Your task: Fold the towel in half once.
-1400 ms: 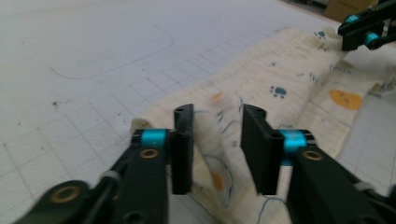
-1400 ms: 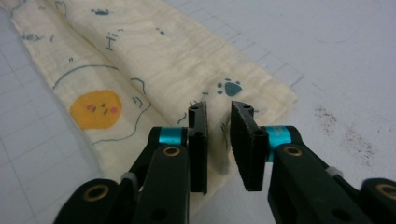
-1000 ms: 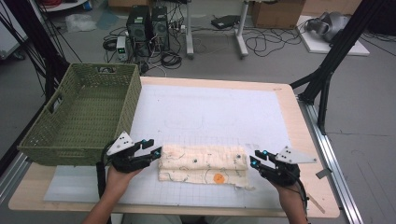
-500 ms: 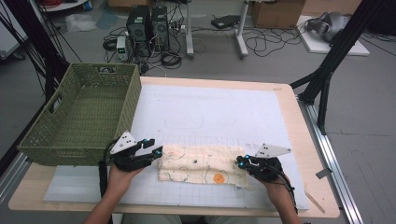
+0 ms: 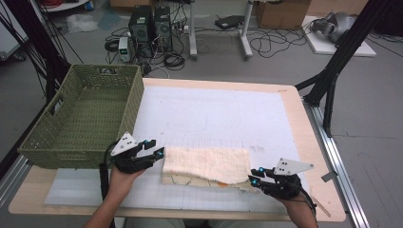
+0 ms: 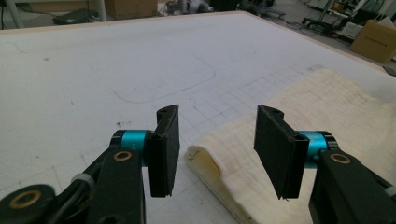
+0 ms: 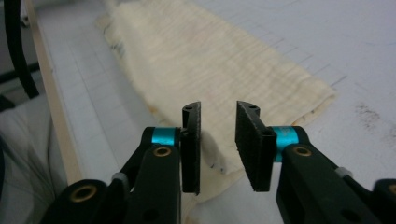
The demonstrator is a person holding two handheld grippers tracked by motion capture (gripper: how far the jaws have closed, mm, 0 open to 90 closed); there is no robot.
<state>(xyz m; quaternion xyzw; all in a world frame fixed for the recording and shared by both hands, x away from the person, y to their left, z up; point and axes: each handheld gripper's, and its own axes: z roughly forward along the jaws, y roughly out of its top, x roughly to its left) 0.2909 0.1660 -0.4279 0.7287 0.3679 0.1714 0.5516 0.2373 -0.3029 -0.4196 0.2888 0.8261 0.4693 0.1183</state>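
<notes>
Folded cream waffle-weave cloth point(image 5: 206, 165) lies flat on the white gridded mat point(image 5: 214, 114), near edge of the table, between your two hands. A patterned layer with an orange spot peeks out along its near edge.

Your left gripper point(image 5: 153, 153) sits at the cloth's left end, just right of the green woven basket point(image 5: 83, 114) on the table's far-left side. In the left gripper view point(image 6: 217, 140) the jaws stand well apart, the rolled fold of the cloth point(image 6: 280, 140) lying between them, pads not touching it.

Your right gripper point(image 5: 255, 177) is at the cloth's near-right corner. In the right gripper view point(image 7: 218, 140) the jaws are apart by a narrow gap; they've just been opening. The cloth corner point(image 7: 205, 65) lies under and between the tips, nothing pinched.

Light wooden tabletop point(image 5: 304, 123) shows round the mat.
</notes>
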